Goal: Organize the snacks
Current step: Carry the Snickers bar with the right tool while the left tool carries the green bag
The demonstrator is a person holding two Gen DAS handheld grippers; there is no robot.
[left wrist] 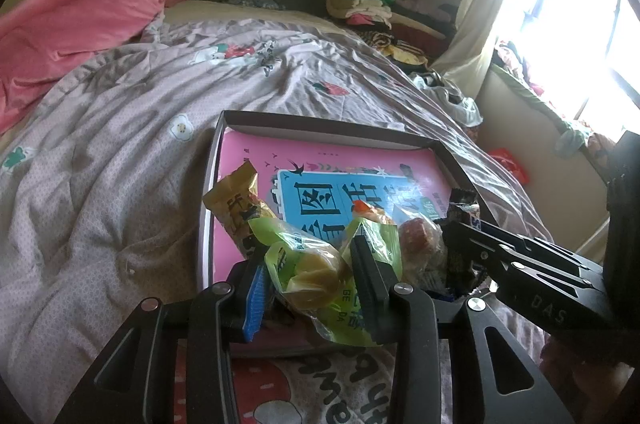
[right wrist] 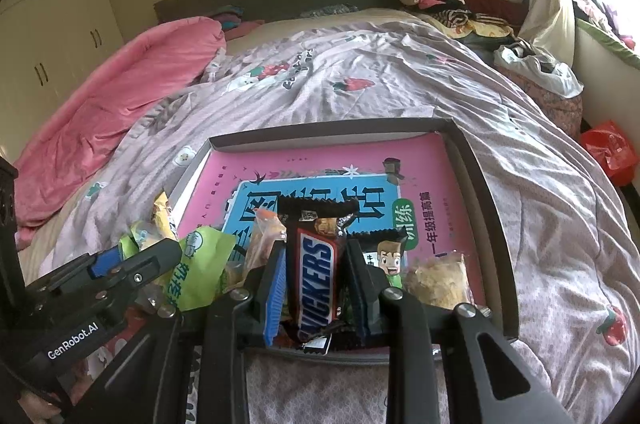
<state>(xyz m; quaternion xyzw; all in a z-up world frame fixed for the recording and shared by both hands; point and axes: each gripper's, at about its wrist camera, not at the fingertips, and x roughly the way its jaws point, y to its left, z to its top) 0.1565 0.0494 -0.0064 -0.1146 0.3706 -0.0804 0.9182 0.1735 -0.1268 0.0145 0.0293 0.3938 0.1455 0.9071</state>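
Right gripper [right wrist: 316,276] clamps Snickers bar [right wrist: 316,264].

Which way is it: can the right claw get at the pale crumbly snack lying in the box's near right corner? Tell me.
Probably not yet. The right claw is shut on the Snickers bar, so it is occupied. The pale snack lies uncovered just beside it in the box; freed, the claw would have an open path.

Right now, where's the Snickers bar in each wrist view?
Left wrist: Snickers bar at right of centre, only its dark end showing, held by the right tool.
Right wrist: bottom centre, clamped upright between the tool's fingers.
Shared landmark: pink book lying in the shallow box.
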